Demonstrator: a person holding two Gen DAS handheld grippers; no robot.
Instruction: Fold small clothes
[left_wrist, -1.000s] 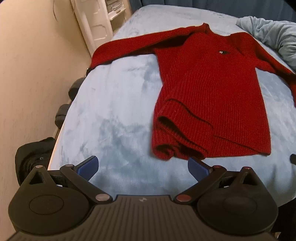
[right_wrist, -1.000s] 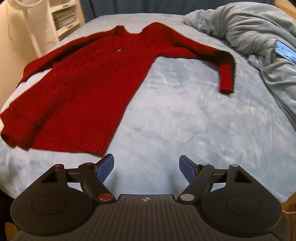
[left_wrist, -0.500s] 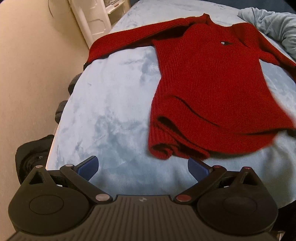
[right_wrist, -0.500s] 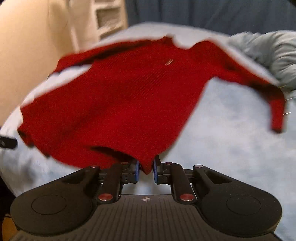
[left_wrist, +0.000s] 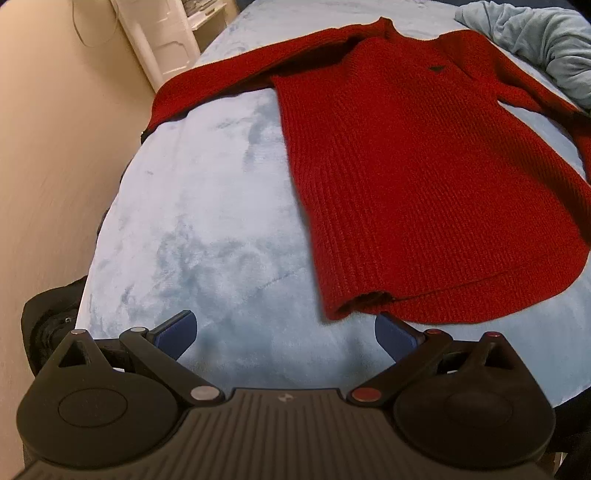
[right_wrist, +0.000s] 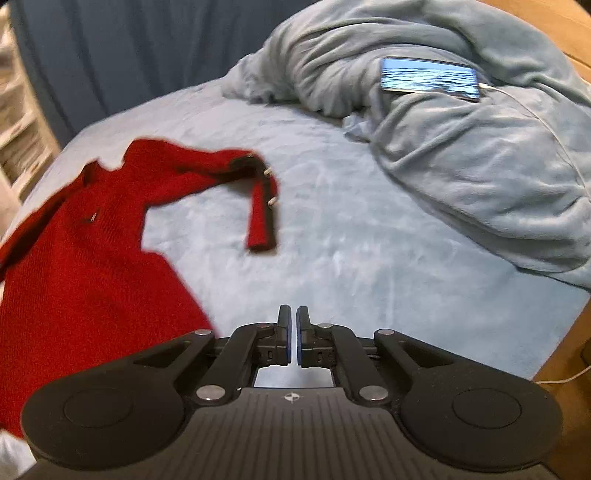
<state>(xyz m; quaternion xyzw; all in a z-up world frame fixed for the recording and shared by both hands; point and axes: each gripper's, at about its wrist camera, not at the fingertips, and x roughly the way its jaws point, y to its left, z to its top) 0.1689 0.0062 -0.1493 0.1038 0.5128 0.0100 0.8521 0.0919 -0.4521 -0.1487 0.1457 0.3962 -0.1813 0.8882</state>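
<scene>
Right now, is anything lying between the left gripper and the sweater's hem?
Nothing visible. The open left gripper faces the red sweater across bare blue bedsheet; the hem's near corner lies just ahead of its right finger.

Lighting is soft, warm indoor stuff, kind of dim overall, no hard shadows. The red sweater (left_wrist: 424, 184) is sharp in the left wrist view, knit ribs easy to read, though the beige wall (left_wrist: 48, 166) at the left edge smears a bit. The right wrist view is worse: the sweater's edges (right_wrist: 92, 258) are motion-blurred and the shelving at far left is mush. The phone screen (right_wrist: 430, 78) is the only bright glare spot. Both views have heavy fisheye bending, so the bed (right_wrist: 369, 258) bulges like a dome, with dark vignetted corners.
</scene>
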